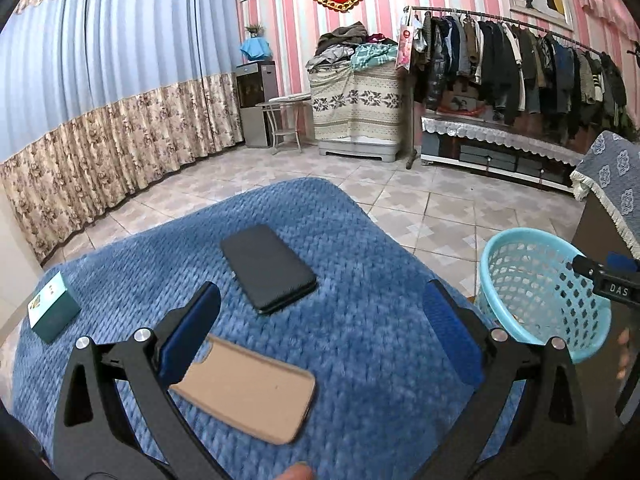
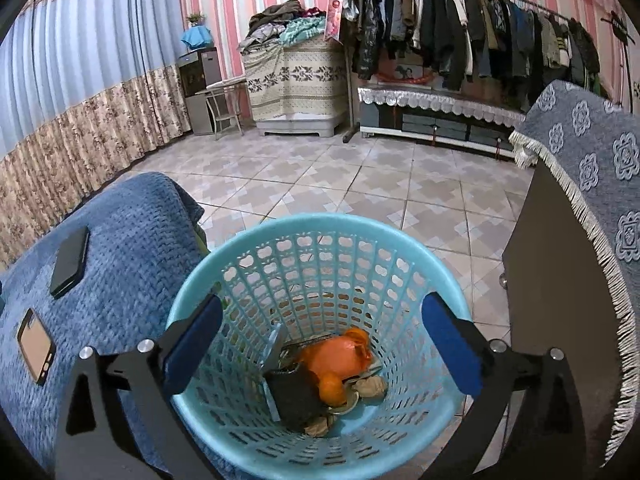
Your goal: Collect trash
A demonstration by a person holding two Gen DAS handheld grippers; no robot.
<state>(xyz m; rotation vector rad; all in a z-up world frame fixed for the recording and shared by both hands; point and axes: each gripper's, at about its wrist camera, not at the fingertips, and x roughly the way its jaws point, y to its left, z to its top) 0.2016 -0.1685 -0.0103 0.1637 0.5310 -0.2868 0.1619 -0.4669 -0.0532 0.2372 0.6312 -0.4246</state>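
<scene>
Right gripper (image 2: 320,336) empty over trash basket (image 2: 256,240), jaws wide apart; left gripper (image 1: 320,320) wide apart over blue blanket (image 1: 360,240), holding nothing.

Right jaws hang above the basket mouth, likely so dropped trash lands inside. Trash sits at the basket bottom: orange plastic bag (image 2: 336,360), orange fruit (image 2: 333,390), dark wrapper (image 2: 294,394), nut shells (image 2: 370,387). Blanket carries black phone (image 1: 268,268), tan phone case (image 1: 248,390), green box (image 1: 52,306), probably not trash.

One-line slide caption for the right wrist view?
Open right gripper above light-blue perforated plastic basket holding orange bag and scraps.
</scene>
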